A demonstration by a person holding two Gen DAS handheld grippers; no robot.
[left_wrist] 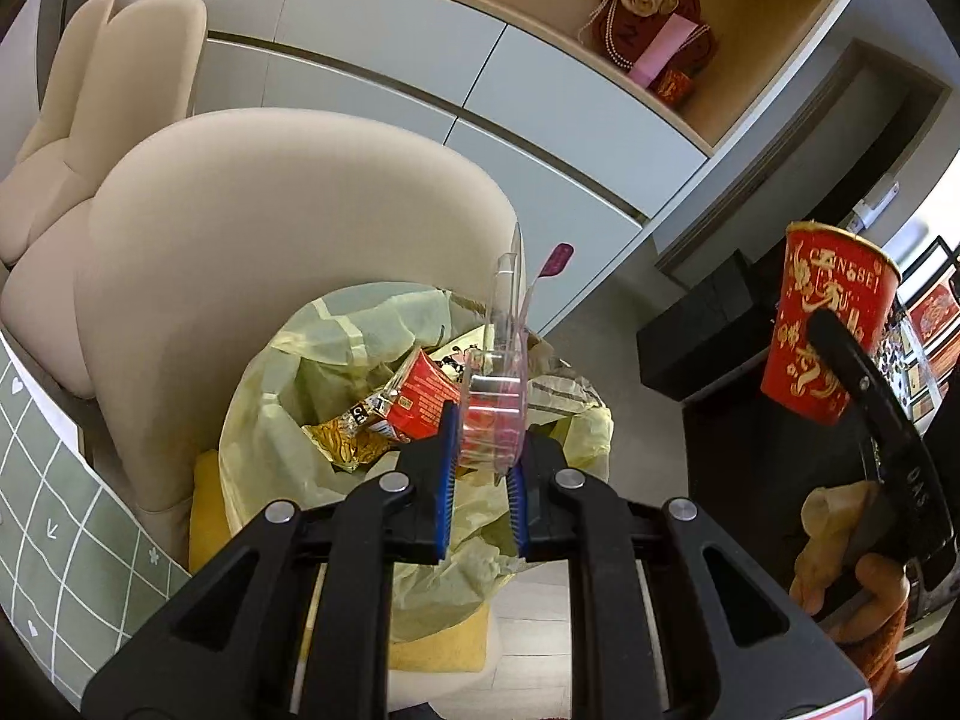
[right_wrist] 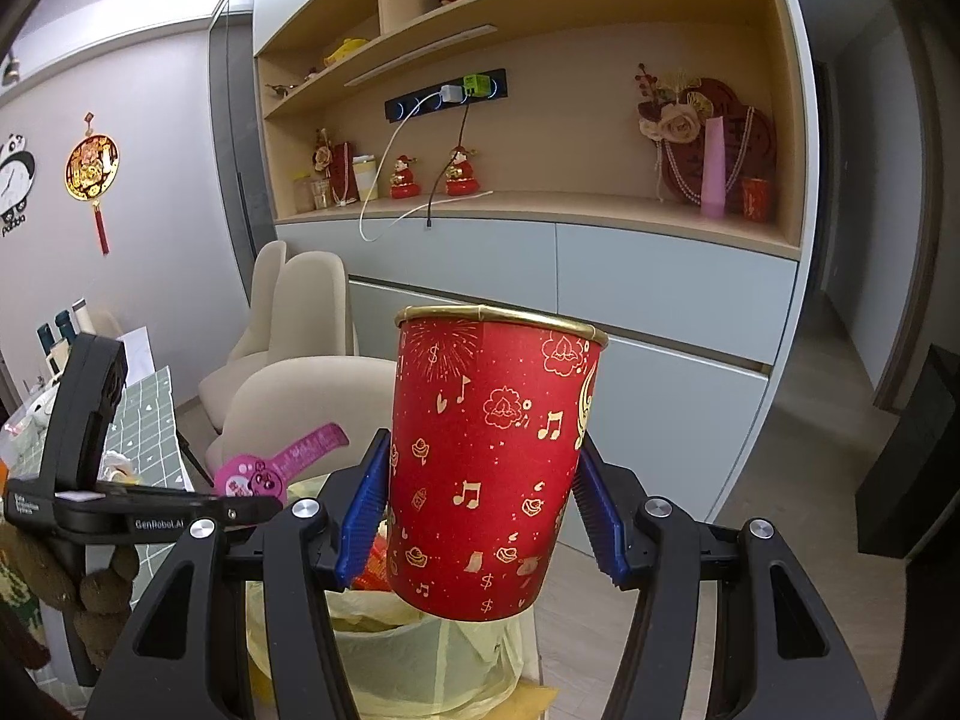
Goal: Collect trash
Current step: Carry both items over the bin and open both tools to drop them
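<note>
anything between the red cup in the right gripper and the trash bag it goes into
Nothing visible. The red cup hangs just above the open yellow bag; the left gripper, holding a clear plastic piece, is beside it.

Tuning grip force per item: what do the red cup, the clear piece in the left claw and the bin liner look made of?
Red cup: printed paper, matte, rolled gold rim, seam visible.
Clear piece: likely rigid plastic, glossy, see-through, with a pink tab.
Bin liner: thin yellow plastic film, translucent and wrinkled.

You're in a home living room: 2 cream armchairs (right_wrist: pixel 300 324), a far wall of shelves (right_wrist: pixel 540 138) with festive figurines (right_wrist: pixel 403 177), and a panda clock (right_wrist: pixel 15 180) at left.
</note>
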